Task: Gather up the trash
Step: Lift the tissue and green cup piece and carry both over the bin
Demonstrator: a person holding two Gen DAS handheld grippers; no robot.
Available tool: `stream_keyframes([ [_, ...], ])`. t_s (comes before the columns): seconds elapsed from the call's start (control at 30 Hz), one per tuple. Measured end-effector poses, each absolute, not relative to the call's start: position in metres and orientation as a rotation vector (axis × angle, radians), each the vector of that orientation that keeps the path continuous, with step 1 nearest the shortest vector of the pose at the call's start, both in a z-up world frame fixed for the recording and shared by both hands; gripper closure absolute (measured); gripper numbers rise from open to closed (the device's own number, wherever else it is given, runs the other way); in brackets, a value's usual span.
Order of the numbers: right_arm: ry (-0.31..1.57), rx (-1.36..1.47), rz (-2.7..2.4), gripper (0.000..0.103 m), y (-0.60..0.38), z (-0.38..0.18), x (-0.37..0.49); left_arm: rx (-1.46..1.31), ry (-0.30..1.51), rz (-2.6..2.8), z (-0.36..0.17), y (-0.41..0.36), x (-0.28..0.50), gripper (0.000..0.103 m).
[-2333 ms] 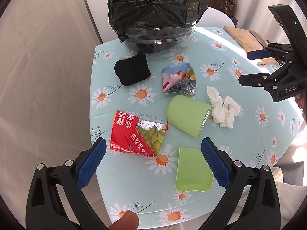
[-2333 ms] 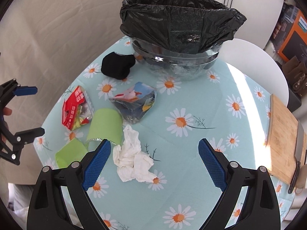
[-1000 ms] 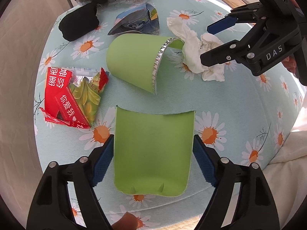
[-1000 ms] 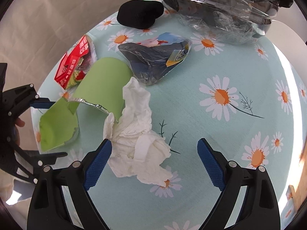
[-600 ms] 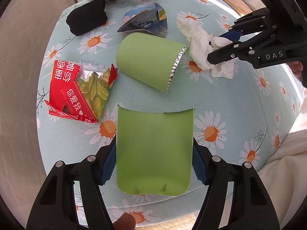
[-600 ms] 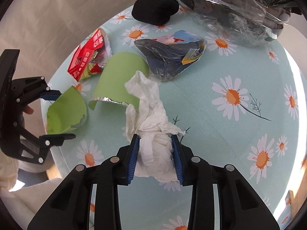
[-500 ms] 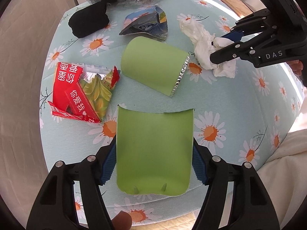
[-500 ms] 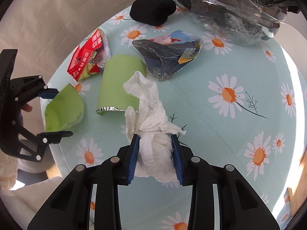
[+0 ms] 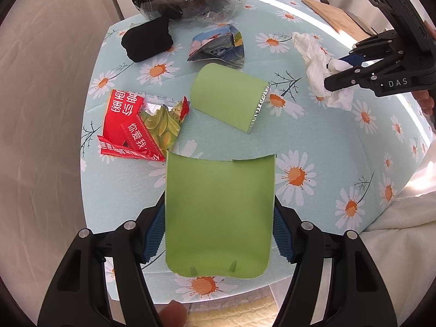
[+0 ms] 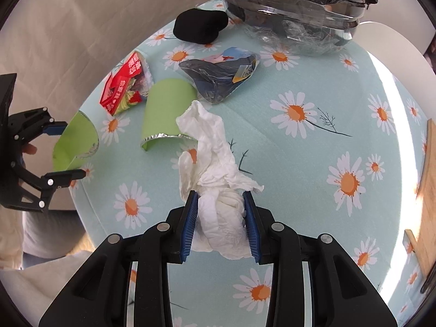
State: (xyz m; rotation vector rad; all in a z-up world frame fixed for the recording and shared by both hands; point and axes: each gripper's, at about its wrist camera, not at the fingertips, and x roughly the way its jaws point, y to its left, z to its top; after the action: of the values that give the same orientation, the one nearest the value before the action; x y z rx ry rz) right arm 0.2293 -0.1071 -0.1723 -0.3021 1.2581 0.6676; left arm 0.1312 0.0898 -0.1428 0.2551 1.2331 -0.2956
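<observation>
My left gripper (image 9: 219, 226) is shut on a curved green paper piece (image 9: 218, 218), held above the table's near edge; it also shows in the right wrist view (image 10: 75, 143). My right gripper (image 10: 220, 218) is shut on a crumpled white tissue (image 10: 212, 169), lifted off the table; it also shows in the left wrist view (image 9: 318, 65). On the daisy tablecloth (image 9: 313, 141) lie a second green foil-edged piece (image 9: 229, 99), a red snack wrapper (image 9: 133, 128), a silver-blue wrapper (image 9: 218, 46) and a black cloth bundle (image 9: 148, 41). A bin with a black bag (image 10: 294, 5) stands at the far side.
A wooden cutting board (image 9: 335, 17) lies at the table's far right, seen also in the right wrist view (image 10: 427, 179). A white chair (image 10: 392, 41) stands behind the bin. A beige wall runs along the left.
Both grippers closed, left on the green piece and right on the tissue, then lifted and pulled back. The tissue came off the other green piece.
</observation>
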Motion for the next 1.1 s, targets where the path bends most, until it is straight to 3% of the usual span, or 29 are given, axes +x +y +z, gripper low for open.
stream_keyframes([
  [0.6, 1.192, -0.202, 0.486, 0.072, -0.169, -0.15, 0.197, 0.339, 1.126, -0.312, -0.1, 0.105, 0.116, 0.035],
  [1.1, 1.143, -0.146, 0.329, 0.072, -0.14, -0.101, 0.204, 0.371, 1.082, -0.426, -0.07, 0.157, 0.153, 0.035],
])
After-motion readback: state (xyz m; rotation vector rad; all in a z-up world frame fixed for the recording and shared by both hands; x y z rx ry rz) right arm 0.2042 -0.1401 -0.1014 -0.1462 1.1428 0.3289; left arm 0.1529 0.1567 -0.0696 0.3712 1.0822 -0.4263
